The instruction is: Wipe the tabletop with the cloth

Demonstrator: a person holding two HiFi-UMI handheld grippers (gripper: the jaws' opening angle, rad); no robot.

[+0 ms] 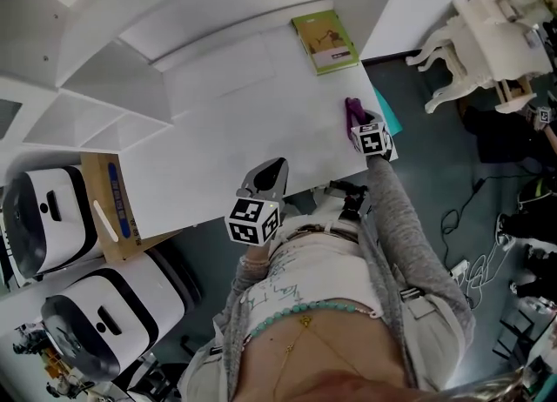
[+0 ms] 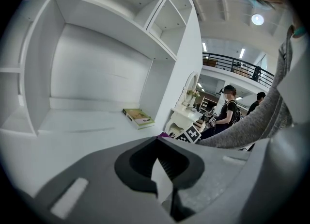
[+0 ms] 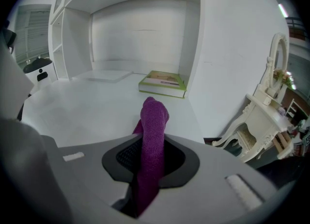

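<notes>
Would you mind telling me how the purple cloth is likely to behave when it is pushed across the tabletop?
Probably floppy: the purple cloth bends over where it pokes out of the right tongs, which are shut on it. Its knitted, fuzzy surface suggests it is light and will drag rather than slide on the smooth white tabletop.

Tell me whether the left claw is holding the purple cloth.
No: the left claw has nothing between its jaws, while the purple cloth sits clamped in the right claw.

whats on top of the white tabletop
A green book at the back right, and the purple cloth shut in the right gripper; its lower end is hidden between the fingers.
</notes>
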